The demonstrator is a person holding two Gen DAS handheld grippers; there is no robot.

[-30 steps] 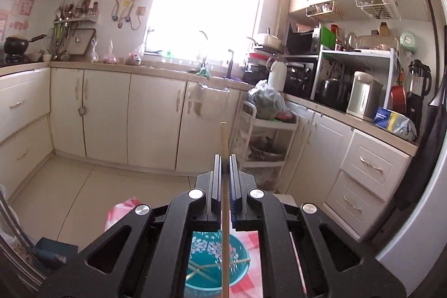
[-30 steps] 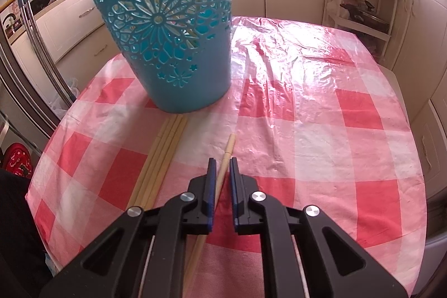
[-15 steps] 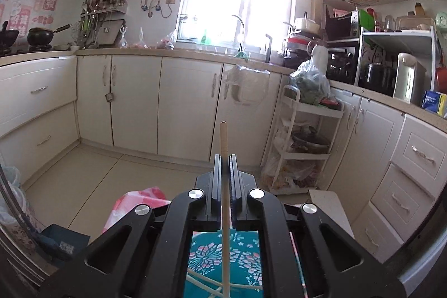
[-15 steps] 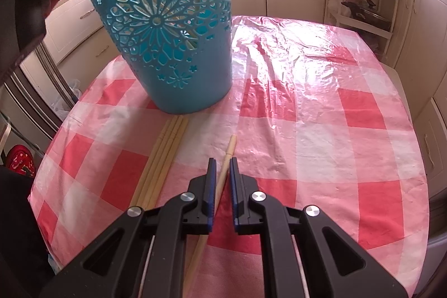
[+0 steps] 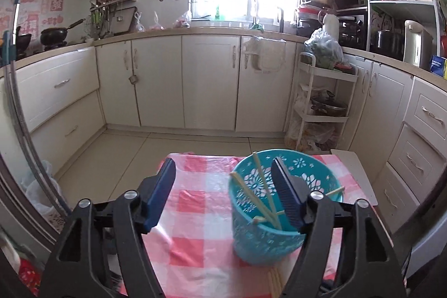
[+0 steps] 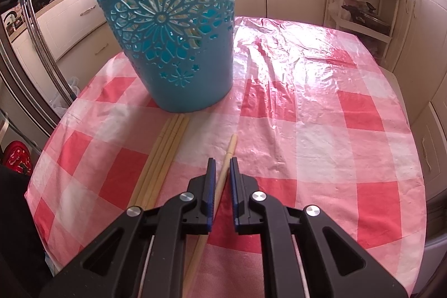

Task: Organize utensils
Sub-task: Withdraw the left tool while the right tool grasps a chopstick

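Note:
A teal cut-out basket (image 5: 262, 239) stands on the red-checked tablecloth (image 5: 192, 203), with several chopsticks (image 5: 262, 186) leaning inside it. My left gripper (image 5: 222, 161) hovers just before and above the basket. Its jaws are opening and nothing is between them; the right finger overlaps the basket's rim. In the right wrist view the basket (image 6: 178, 41) stands ahead at the left. My right gripper (image 6: 222, 159) is low over the cloth, shut on one chopstick (image 6: 230, 147) that slants through the jaws. A bundle of chopsticks (image 6: 164, 155) lies to its left, reaching the basket's foot.
The tablecloth (image 6: 335, 130) stretches right of the basket to the table's edge. A white trolley (image 5: 324, 102) and cream cabinets (image 5: 209, 80) stand beyond the far end. A steel handle (image 6: 36, 27) and a red bag (image 6: 16, 161) are off the left side.
My left gripper has dropped and tipped down toward the basket, and its jaws have parted. The chopstick it held now lies in the basket. The right gripper has not moved.

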